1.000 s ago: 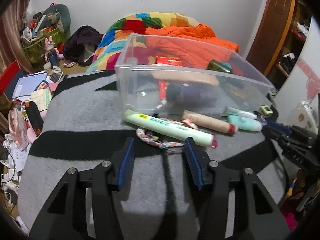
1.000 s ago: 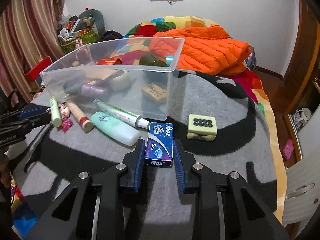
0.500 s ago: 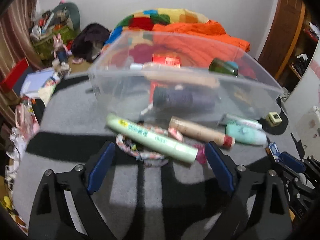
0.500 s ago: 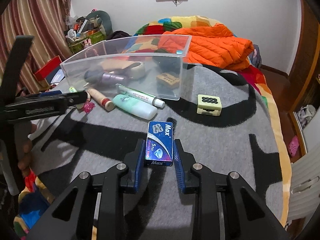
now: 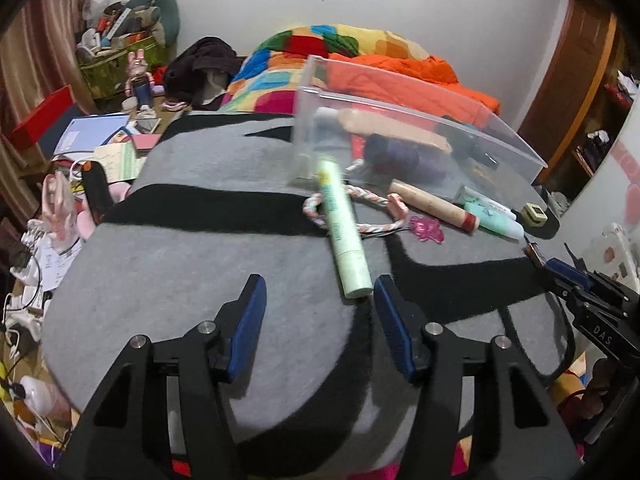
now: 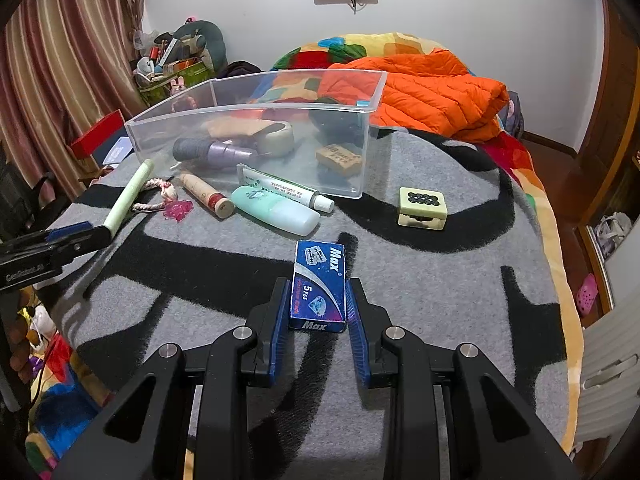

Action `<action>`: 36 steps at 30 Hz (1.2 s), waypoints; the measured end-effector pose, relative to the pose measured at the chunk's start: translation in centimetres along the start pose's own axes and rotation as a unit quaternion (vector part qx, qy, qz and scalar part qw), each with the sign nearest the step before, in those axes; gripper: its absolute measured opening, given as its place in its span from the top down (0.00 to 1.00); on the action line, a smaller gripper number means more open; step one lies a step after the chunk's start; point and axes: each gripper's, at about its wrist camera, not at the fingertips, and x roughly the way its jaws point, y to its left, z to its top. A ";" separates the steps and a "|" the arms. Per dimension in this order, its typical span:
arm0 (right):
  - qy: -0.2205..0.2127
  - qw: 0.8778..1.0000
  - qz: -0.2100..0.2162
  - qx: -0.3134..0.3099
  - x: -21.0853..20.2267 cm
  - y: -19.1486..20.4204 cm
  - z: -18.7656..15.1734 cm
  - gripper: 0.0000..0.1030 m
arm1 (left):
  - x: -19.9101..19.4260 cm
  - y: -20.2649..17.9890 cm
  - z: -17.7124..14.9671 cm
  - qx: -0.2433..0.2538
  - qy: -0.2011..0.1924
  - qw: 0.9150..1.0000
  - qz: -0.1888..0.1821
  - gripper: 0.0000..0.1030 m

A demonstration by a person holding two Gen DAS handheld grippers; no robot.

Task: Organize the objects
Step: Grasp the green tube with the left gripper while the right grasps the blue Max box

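A clear plastic bin (image 6: 362,152) (image 5: 516,152) stands on the grey and black blanket (image 6: 460,280) and holds several items. In front of it lie a pale green tube (image 5: 344,236) (image 6: 128,196), a braided cord (image 5: 372,226), a beige tube with a red band (image 6: 206,196), a mint bottle (image 6: 276,210), a toothpaste tube (image 6: 280,188) and a green box (image 6: 422,206). My left gripper (image 5: 318,308) is open, and the green tube's near end lies just inside its right finger. My right gripper (image 6: 318,304) is shut on a blue Max box (image 6: 319,286).
An orange quilt (image 6: 432,88) and a colourful duvet (image 5: 304,52) lie behind the bin. Clutter of books, toys and cables (image 5: 64,168) covers the floor to the left. A wooden door (image 5: 576,76) stands at the right.
My left gripper narrowed its opening and swung right, so the green tube now points toward it. My right gripper drew back from the bin with the blue box in it.
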 end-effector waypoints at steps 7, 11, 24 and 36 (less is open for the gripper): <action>0.005 1.000 -0.005 0.021 0.3 -0.5 0.2 0.64 | 0.8 -1.4 1.3 0.019 -0.005 1.000 -0.018 0.44; -0.001 1.000 -0.016 0.022 0.5 -0.4 0.4 0.63 | 2.3 -2.1 2.0 0.029 -0.007 0.999 -0.015 0.47; -0.012 1.000 -0.013 -0.015 0.1 1.7 0.6 0.76 | 0.6 -1.5 -0.7 0.069 -0.037 0.997 -0.003 0.85; -0.049 0.999 0.014 -0.014 -2.0 3.0 3.3 0.76 | -3.1 -3.5 0.6 0.085 -0.078 0.993 -0.032 0.85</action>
